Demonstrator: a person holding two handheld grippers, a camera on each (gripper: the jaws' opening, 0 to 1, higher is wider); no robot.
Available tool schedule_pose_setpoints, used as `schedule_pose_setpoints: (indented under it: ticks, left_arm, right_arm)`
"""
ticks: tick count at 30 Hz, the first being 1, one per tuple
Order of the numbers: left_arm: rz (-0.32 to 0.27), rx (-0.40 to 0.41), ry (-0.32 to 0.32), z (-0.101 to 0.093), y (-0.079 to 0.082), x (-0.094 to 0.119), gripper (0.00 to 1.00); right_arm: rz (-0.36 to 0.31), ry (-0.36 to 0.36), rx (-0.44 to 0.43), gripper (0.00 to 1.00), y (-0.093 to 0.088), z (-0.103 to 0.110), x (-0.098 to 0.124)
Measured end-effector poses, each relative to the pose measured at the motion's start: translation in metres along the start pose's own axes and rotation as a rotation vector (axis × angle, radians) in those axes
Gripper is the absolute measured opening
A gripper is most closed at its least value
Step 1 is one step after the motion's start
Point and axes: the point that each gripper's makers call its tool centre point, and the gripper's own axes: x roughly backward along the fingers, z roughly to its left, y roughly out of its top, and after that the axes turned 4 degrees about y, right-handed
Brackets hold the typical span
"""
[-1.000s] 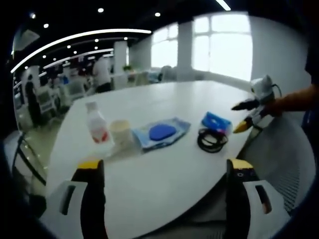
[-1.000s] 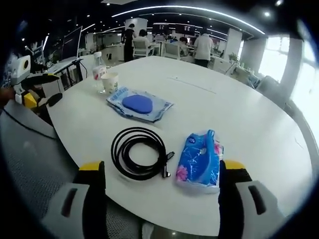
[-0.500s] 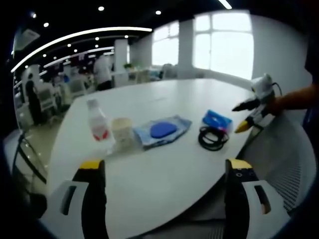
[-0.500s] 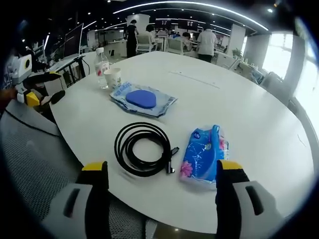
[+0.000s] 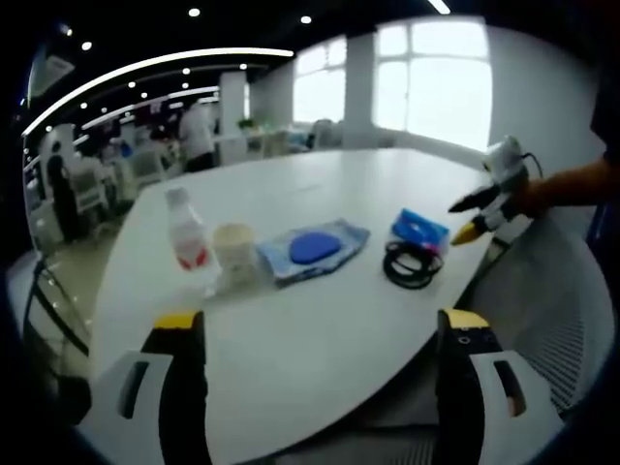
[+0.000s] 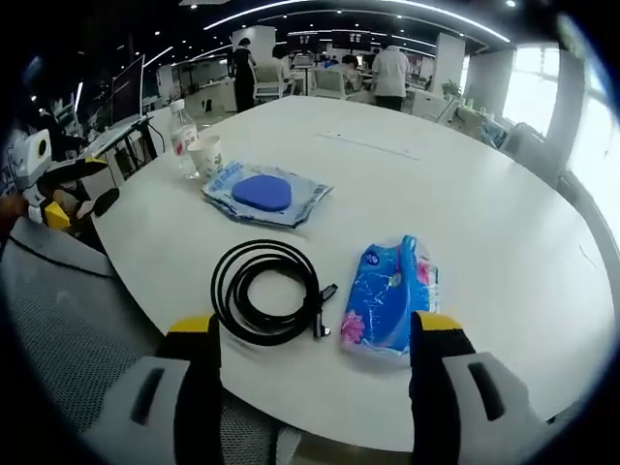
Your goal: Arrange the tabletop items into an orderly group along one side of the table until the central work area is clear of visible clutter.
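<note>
Reading the row from my right gripper view, left to right: a water bottle (image 6: 179, 139) at about ten o'clock, a paper cup (image 6: 206, 153) touching or just beside it, then a clear pouch with a blue pad (image 6: 263, 195) at eleven. Nearer me lies a coiled black cable (image 6: 265, 291), and just beside it at one o'clock a blue tissue pack (image 6: 390, 299), its long axis running away from me. All sit on the white surface (image 6: 484, 213), strung along its near edge.

My right gripper (image 6: 315, 339) is released, jaws wide and holding nothing, with the cable and tissue pack framed between them. My left gripper (image 5: 315, 329) is likewise released and empty, and hangs well apart from the bottle and cup at eleven o'clock. I judge the right gripper nearer the cable; the cable's plug end looks to point toward the tissue pack, though it is small.
</note>
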Motion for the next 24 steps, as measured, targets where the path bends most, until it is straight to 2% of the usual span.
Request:
schedule_pose_setpoints:
  ticks: [9, 24]
  left_arm:
    - [-0.003, 0.003, -0.001, 0.000, 0.001, 0.000, 0.95]
    - [0.022, 0.007, 0.002, 0.001, -0.005, 0.000, 0.90]
  right_arm:
    - [0.030, -0.028, 0.044, 0.67, 0.002, -0.023, -0.002]
    - [0.082, -0.041, 0.056, 0.51, 0.005, -0.059, -0.019]
